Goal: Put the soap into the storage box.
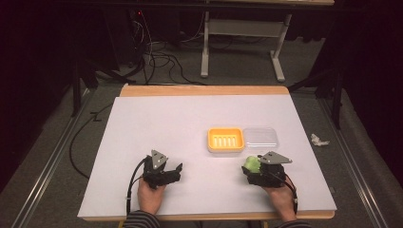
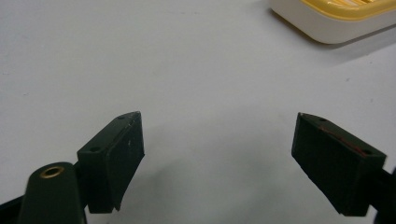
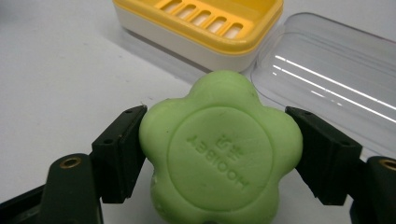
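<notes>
A green flower-shaped soap (image 3: 219, 149) sits between the two jaws of my right gripper (image 3: 215, 149), which press on its sides. In the high view the soap (image 1: 251, 164) is just in front of the yellow soap dish (image 1: 225, 139), held by the right gripper (image 1: 256, 170). The dish (image 3: 201, 25) has a slotted yellow tray on a white base, and its clear lid (image 3: 327, 79) lies open beside it. My left gripper (image 2: 219, 154) is open over bare white table, with nothing between its jaws; it lies at the front left (image 1: 177, 171).
The white table top (image 1: 190, 118) has a wooden edge at the back. A crumpled white scrap (image 1: 318, 139) lies on the floor to the right. Cables and a table frame (image 1: 242, 42) are on the floor beyond.
</notes>
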`<action>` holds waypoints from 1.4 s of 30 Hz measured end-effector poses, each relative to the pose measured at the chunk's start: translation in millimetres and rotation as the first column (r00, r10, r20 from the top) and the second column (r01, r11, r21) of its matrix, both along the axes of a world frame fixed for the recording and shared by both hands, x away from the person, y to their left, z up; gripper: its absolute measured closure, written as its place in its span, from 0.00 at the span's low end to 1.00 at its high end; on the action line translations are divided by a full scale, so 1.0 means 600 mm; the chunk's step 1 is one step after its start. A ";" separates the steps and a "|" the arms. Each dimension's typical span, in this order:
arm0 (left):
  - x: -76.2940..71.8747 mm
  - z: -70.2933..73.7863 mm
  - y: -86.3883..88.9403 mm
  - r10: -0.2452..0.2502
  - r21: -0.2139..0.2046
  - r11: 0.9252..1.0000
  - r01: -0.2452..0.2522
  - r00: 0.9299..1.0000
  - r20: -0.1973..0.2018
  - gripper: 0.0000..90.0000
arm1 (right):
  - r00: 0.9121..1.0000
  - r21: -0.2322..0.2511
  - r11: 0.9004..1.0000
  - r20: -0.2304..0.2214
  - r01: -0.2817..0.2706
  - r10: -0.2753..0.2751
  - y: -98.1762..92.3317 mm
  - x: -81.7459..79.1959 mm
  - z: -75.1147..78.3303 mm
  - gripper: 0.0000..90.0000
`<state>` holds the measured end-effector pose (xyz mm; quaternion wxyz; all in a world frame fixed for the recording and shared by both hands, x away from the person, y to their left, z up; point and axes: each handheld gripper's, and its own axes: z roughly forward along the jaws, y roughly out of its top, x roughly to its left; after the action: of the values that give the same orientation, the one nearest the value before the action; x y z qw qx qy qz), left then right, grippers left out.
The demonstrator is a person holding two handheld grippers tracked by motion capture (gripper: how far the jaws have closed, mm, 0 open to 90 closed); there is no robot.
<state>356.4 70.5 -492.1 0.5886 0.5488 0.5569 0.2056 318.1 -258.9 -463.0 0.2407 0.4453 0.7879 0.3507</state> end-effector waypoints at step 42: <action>-0.001 0.000 0.001 -0.007 -0.003 1.000 0.007 1.000 0.002 0.19 | 0.998 0.064 0.996 -0.003 -0.057 0.057 0.040 0.080 0.070 0.28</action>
<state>356.0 71.2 -491.8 0.5910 0.5496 0.5545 0.2031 365.9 -234.8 -421.1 0.2143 0.4312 0.7891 0.3814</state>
